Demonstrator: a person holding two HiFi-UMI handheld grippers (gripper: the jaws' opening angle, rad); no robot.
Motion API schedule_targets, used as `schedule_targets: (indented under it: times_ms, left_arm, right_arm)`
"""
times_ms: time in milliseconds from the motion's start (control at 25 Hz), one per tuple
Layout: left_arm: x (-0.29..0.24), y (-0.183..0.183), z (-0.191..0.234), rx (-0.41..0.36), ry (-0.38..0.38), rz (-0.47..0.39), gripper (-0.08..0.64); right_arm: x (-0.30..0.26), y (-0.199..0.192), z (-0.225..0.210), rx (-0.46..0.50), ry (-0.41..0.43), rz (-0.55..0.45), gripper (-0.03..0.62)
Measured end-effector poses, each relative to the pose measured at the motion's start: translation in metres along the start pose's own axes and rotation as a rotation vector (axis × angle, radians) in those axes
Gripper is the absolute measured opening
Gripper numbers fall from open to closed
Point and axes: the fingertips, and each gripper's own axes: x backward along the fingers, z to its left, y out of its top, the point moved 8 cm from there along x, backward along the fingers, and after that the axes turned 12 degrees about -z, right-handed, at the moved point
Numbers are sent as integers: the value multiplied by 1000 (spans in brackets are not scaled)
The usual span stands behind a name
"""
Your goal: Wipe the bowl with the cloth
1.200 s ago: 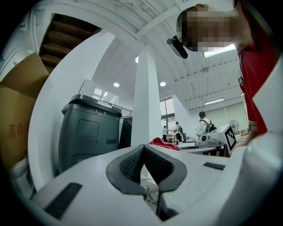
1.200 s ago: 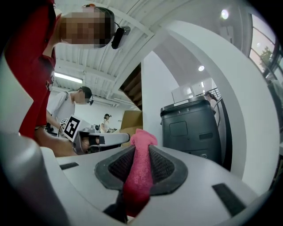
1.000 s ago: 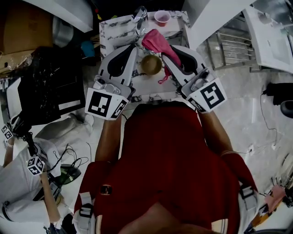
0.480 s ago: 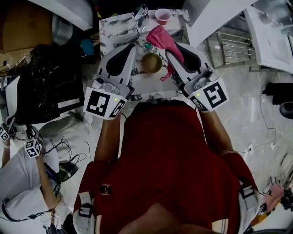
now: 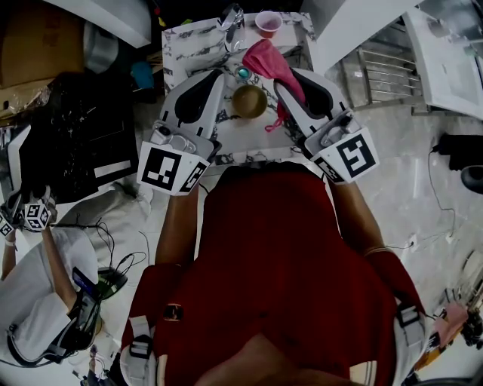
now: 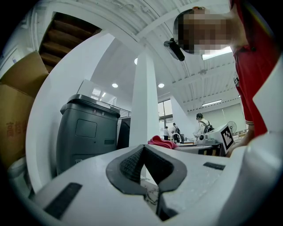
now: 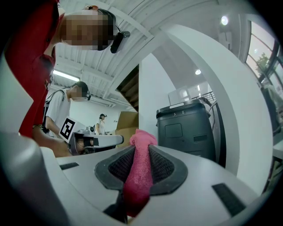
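A small brown bowl (image 5: 249,100) stands upright on the marble-patterned table (image 5: 189,45), between my two grippers. My right gripper (image 5: 278,84) is shut on a pink cloth (image 5: 264,59), which bunches up beyond the bowl's far right side and trails down past its right rim. In the right gripper view the cloth (image 7: 140,152) is pinched between the dark pads (image 7: 164,167). My left gripper (image 5: 220,74) lies left of the bowl, apart from it. Its pads (image 6: 128,165) meet at the tip with nothing held. The cloth (image 6: 161,141) shows beyond them.
A small teal object (image 5: 243,73) sits just behind the bowl. A pink cup (image 5: 265,24) and a shiny metal item (image 5: 232,19) stand at the table's far edge. Black bags (image 5: 75,128) lie left, a metal rack (image 5: 377,68) right, a person (image 5: 38,301) at lower left.
My right gripper has carried the cloth a little to the right and farther back, uncovering the teal object behind the bowl. The left gripper and bowl stay put.
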Motion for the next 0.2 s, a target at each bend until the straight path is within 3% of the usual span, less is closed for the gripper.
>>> schedule_targets:
  times_ms: [200]
  left_arm:
    - [1, 0, 2, -3, 1, -1, 6]
  right_arm:
    - [-2, 0, 0, -6, 2, -13, 87]
